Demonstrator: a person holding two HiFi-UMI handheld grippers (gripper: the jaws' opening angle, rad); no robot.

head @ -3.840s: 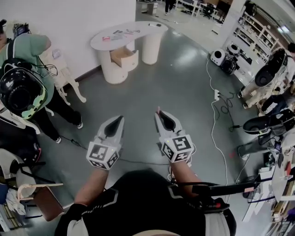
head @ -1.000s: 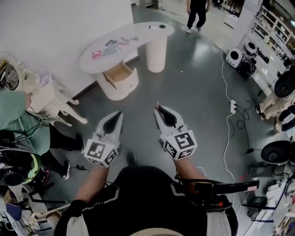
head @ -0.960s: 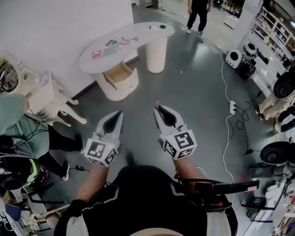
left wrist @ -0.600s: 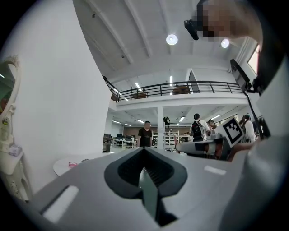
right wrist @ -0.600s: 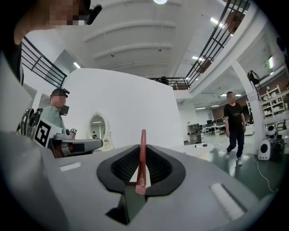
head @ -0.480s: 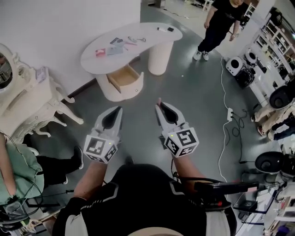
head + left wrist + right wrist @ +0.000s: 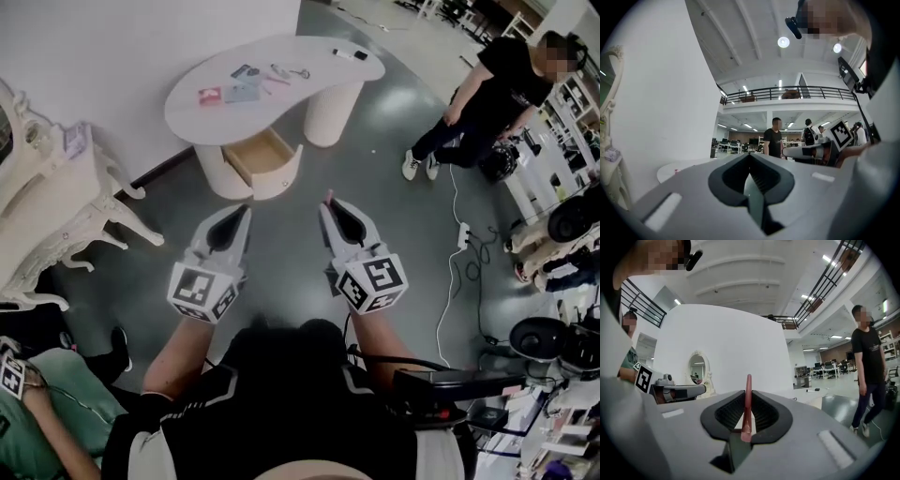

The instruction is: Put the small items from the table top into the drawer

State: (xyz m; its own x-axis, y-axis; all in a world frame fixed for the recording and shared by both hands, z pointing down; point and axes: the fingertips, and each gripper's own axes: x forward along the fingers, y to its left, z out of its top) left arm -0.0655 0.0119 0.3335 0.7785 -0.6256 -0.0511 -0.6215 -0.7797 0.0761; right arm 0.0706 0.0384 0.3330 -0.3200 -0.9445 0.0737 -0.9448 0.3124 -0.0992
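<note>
My left tongs (image 7: 240, 218) are pressed shut on nothing; in the left gripper view (image 7: 750, 164) the ribbed pads meet in one seam. My right tongs (image 7: 330, 204) are clamped on a thin pink strip (image 7: 747, 399), which stands upright in the seam and pokes out past the tips. I hold both side by side over bare grey floor (image 7: 394, 178), pointing toward the table (image 7: 309, 52) and well short of it.

The drawer (image 7: 262, 157) hangs open under the table's near edge, pulled out toward me, its wooden inside showing. The table is white and curved, set against a white wall.

On its top, a pink card (image 7: 208, 95) and a grey card (image 7: 240, 92) lie just beside each other toward the left end. A few bits (image 7: 289, 71) too small to name lie near the middle. A dark-and-white piece (image 7: 349, 54) lies at the right end. All of them are well apart from both tongs.

Left of the table is an ornate white dresser (image 7: 56, 197). Right of the table a person in black (image 7: 487, 89) stands on the floor.

Half a second ago that person stood just beyond the table's right end and is now farther right of it. The table has drawn a little nearer, and much nearer than almost four seconds back. My tongs keep the same pose and the same hold on the strip.
</note>
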